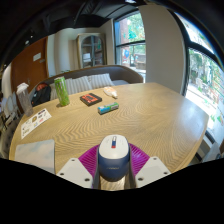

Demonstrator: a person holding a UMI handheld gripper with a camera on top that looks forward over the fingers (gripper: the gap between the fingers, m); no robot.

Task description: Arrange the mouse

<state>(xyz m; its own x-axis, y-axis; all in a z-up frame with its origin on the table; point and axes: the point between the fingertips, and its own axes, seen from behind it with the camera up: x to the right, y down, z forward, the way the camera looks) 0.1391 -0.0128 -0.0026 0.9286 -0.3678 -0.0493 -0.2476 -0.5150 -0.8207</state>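
A white and dark blue computer mouse sits between my two fingers, its nose pointing away over the round wooden table. My gripper has both purple pads pressed against the mouse's sides, and it is shut on the mouse. The mouse is low over the near edge of the table; I cannot tell whether it touches the wood.
On the table lie a sheet of paper near my left finger, a printed leaflet, a green bottle, a dark box, a small teal item and a white object. A sofa and windows stand beyond.
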